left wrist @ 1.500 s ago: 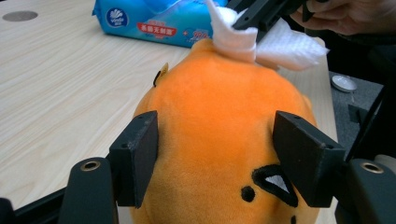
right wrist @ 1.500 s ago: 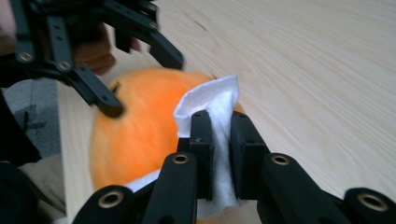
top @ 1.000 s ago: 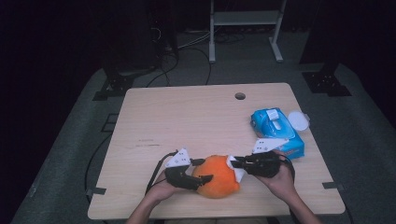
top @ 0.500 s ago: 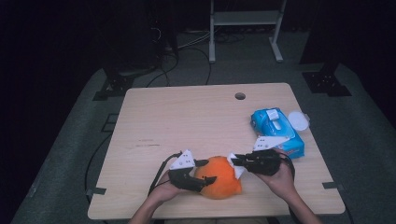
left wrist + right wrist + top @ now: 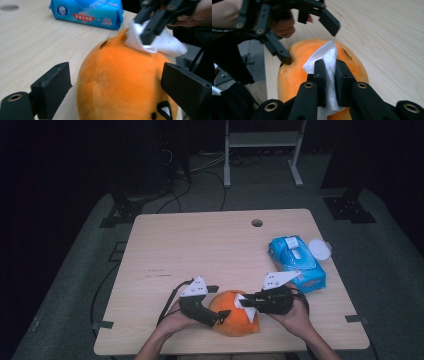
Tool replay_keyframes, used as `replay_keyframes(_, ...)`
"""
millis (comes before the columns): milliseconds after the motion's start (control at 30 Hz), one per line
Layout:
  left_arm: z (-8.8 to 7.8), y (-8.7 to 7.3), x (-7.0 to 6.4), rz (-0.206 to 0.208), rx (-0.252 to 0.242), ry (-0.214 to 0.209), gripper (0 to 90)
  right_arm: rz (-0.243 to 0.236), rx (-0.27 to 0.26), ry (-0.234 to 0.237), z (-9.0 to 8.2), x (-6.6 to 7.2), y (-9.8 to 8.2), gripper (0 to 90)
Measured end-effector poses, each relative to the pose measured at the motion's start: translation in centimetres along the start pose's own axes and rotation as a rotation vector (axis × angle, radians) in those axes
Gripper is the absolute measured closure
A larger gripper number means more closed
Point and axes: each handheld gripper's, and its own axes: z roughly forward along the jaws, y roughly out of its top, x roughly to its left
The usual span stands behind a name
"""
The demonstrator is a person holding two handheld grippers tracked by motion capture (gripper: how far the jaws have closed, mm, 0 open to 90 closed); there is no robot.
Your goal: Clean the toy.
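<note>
You are working at a pale wood table [image 5: 200, 245] in a dark room: one orange plush [image 5: 235, 320], one blue pack [image 5: 296, 262]. The left gripper [image 5: 217, 302] fingers have just been opening wide around the plush; the right gripper [image 5: 329, 72] fingers are pinching one white wipe [image 5: 325, 56].

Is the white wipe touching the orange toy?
Touching. In the left gripper view the wipe, pinched by the right gripper, lies on the orange toy.

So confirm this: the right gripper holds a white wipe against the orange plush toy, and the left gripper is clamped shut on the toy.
Not quite. The left gripper is open: its jaws have just been opening and stand clear of the orange plush toy on both sides, per the left gripper view. The right gripper does hold the white wipe against it.
</note>
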Motion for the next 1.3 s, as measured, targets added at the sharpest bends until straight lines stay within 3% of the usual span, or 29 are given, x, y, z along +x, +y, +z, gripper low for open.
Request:
replay_keyframes(67, 0.5, -0.4, 0.0, -0.028, 0.016, -0.030, 12.0, -0.003, 0.001, -0.008, 0.0, 0.1, 0.1, 79.9)
replay_keyframes(167, 0.8, -0.3, -0.3, -0.009, 0.022, -0.008, 18.2, -0.005, -0.008, -0.036, 0.3, 0.5, 0.5, 79.9)
replay_keyframes(300, 0.9, -0.2, -0.9, 0.016, 0.021, 0.012, 21.2, -0.026, -0.022, -0.034, 1.0, 1.0, 1.1, 79.8)
replay_keyframes(433, 0.7, -0.2, -0.7, 0.015, 0.013, 0.001, 22.5, -0.041, -0.011, -0.062, 0.7, 0.8, 1.2, 79.9)
replay_keyframes(567, 0.0, 0.0, -0.1, -0.028, -0.022, 0.009, 15.4, -0.018, 0.004, -0.079, -0.1, 0.0, 0.4, 80.0)
replay_keyframes(633, 0.0, -0.1, 0.1, -0.065, -0.029, -0.026, 16.1, -0.011, 0.009, -0.090, -0.4, -0.4, 0.2, 80.0)
replay_keyframes(700, 0.4, -0.1, -0.4, -0.033, -0.018, -0.016, 22.7, -0.003, -0.006, -0.083, -0.4, -0.3, 0.4, 80.0)
replay_keyframes(800, 0.8, 0.2, -1.2, 0.010, -0.008, -0.010, 23.6, -0.049, -0.001, -0.081, 0.4, 0.8, 1.3, 79.9)
replay_keyframes(900, 0.5, 0.1, -1.2, 0.015, -0.007, -0.015, 23.4, -0.075, 0.008, -0.075, 0.9, 1.2, 1.7, 79.9)
replay_keyframes(1000, 0.3, 0.1, -0.6, -0.019, -0.009, -0.028, 15.7, -0.062, 0.016, -0.051, 0.8, 1.0, 1.2, 79.9)
replay_keyframes(1033, 0.3, 0.0, -0.3, -0.039, -0.006, -0.027, 9.1, -0.065, 0.021, -0.041, 0.7, 1.1, 1.0, 79.9)
replay_keyframes(1133, 0.9, -0.6, 0.2, -0.117, 0.002, -0.083, 4.6, -0.062, 0.025, -0.019, 0.4, 1.2, 0.6, 79.8)
replay_keyframes(1167, 1.0, -0.6, 0.2, -0.125, 0.003, -0.101, 7.4, -0.060, 0.023, -0.010, 0.4, 1.2, 0.6, 79.8)
replay_keyframes(1233, 1.3, -0.6, -0.3, -0.084, 0.019, -0.082, 15.9, -0.052, 0.013, 0.003, 0.6, 1.2, 0.7, 79.7)
replay_keyframes(1300, 1.0, -0.2, -0.5, -0.066, 0.006, -0.059, 26.8, -0.052, 0.013, -0.017, 0.6, 1.1, 0.8, 79.8)
